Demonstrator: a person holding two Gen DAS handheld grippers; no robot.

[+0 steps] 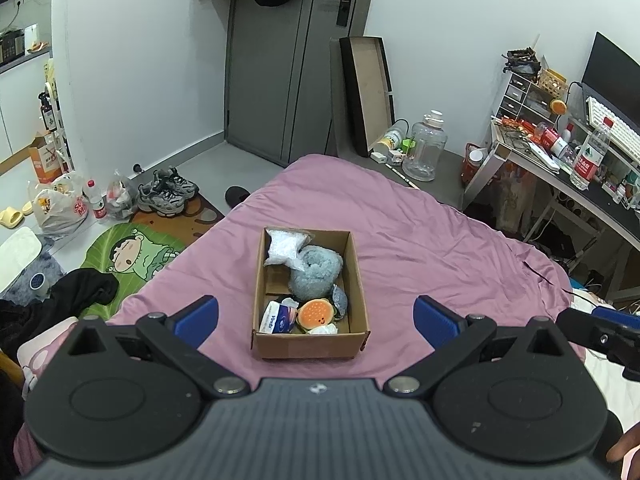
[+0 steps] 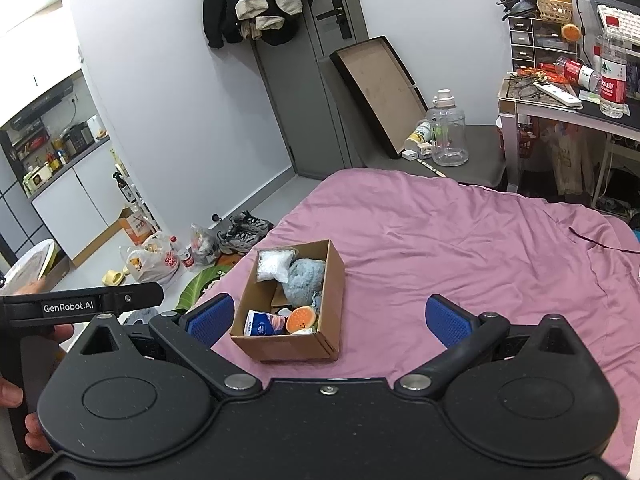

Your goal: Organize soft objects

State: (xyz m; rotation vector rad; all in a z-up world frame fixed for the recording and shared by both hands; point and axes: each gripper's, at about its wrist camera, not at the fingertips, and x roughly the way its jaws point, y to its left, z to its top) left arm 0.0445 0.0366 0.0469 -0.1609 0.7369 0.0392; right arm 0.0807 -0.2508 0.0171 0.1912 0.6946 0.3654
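Note:
A cardboard box (image 1: 360, 280) (image 2: 334, 280) sits on the pink bedspread (image 1: 440, 248) (image 2: 460, 248). In it lie a white bag of beads (image 1: 284, 246) (image 2: 272, 266), a fluffy blue roll (image 1: 316, 272) (image 2: 306, 282), an orange burger plush (image 1: 317, 313) (image 2: 302, 318) and a tissue pack (image 1: 278, 318) (image 2: 262, 326). My left gripper (image 1: 316, 320) is open and empty, just in front of the box. My right gripper (image 2: 328, 320) is open and empty, near the box's front right corner.
Shoes (image 1: 168, 192), plastic bags (image 1: 60, 208) and a cartoon mat (image 1: 132, 252) lie on the floor left of the bed. A large clear jug (image 1: 424, 144) stands beyond the bed. A cluttered desk (image 1: 560, 152) is at the right.

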